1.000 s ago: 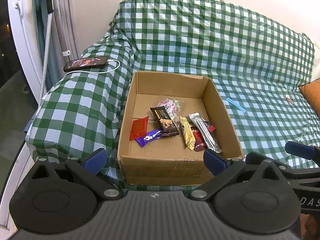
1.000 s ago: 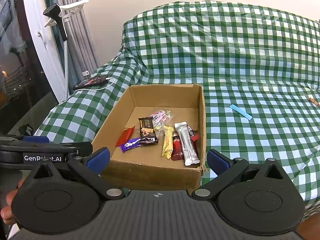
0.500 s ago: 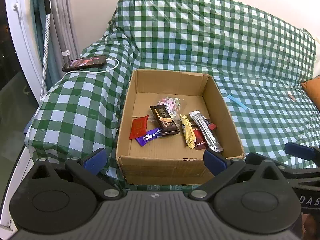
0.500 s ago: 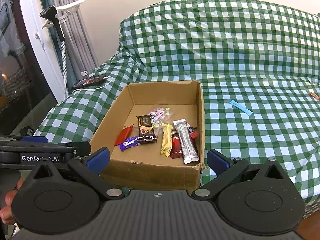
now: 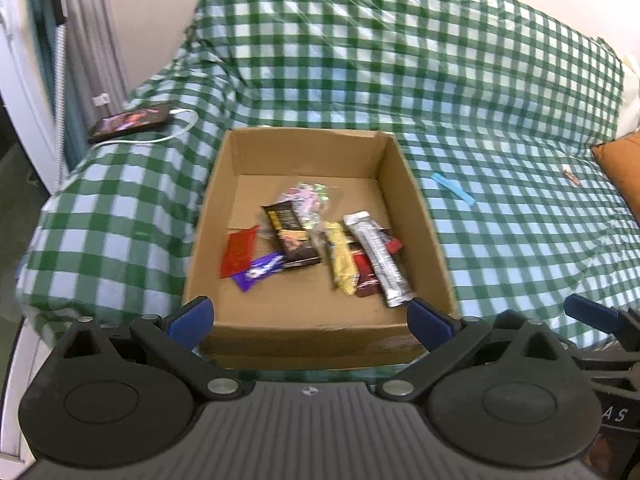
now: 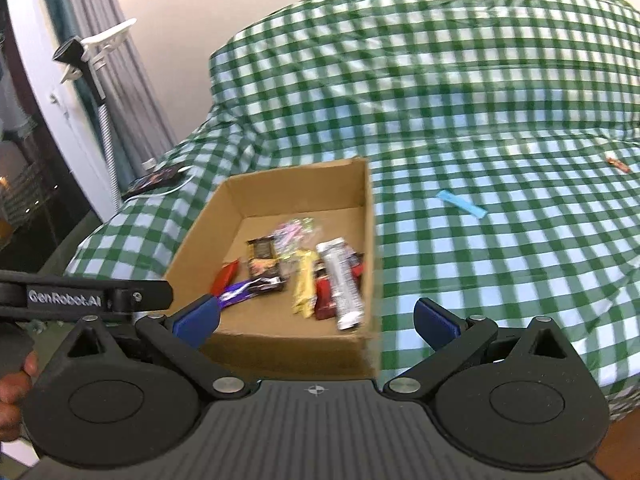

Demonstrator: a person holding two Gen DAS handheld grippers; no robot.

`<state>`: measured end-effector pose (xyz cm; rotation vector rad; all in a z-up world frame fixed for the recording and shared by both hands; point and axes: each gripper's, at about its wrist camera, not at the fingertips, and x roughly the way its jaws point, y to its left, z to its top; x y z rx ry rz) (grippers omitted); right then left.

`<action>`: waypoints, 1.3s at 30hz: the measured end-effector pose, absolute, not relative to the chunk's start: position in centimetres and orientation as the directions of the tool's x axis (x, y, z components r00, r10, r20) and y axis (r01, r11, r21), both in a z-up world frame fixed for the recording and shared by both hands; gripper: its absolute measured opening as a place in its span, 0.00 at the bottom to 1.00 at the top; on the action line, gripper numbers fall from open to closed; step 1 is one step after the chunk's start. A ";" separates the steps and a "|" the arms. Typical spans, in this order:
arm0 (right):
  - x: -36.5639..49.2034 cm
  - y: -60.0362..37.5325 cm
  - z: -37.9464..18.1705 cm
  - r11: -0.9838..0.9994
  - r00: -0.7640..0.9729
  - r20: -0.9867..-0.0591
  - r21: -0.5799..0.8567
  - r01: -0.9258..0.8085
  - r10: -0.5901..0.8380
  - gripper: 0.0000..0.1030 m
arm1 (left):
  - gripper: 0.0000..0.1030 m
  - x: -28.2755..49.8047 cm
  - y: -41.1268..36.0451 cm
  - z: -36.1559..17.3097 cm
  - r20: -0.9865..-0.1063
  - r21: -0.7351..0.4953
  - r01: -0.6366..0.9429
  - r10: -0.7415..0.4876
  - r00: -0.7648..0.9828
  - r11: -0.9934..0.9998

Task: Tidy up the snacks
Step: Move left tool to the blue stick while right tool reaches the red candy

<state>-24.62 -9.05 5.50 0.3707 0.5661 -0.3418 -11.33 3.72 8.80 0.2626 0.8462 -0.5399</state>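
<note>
Snacks (image 5: 320, 246) boxed, both tongs wide, empty; orange cushion (image 5: 624, 168), perhaps, only in left view.

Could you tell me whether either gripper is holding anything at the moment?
Nothing is held: the left gripper and right gripper both have open, empty jaws.

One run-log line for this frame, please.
left gripper open | right gripper open | snacks in box | blue packet on sofa

Small wrapper (image 5: 571, 175) too blurred; unidentifiable
</note>
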 end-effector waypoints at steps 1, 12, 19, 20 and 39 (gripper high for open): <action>-25.0 -9.7 5.6 0.873 0.790 -0.571 0.241 0.423 -0.225 1.00 | 1.00 -11.3 3.0 8.9 -0.769 0.006 0.556 -0.351 0.534 0.831; -31.3 -21.3 5.1 0.717 0.685 -0.558 0.213 0.664 -0.468 1.00 | 1.00 -11.1 -9.3 10.0 -0.786 -0.030 0.671 -0.432 0.442 0.741; -34.0 -31.2 5.0 0.624 0.616 -0.499 0.178 0.761 -0.609 1.00 | 1.00 -8.9 -17.9 8.7 -0.816 -0.078 0.676 -0.437 0.380 0.733; -34.1 -33.1 5.1 0.615 0.609 -0.484 0.171 0.770 -0.628 1.00 | 1.00 -8.4 -19.2 8.4 -0.818 -0.074 0.670 -0.430 0.383 0.738; -21.8 -76.3 -8.7 0.342 0.395 -0.566 0.204 0.917 -0.723 1.00 | 1.00 6.2 -44.5 -9.1 -0.921 -0.008 0.588 -0.235 0.311 0.809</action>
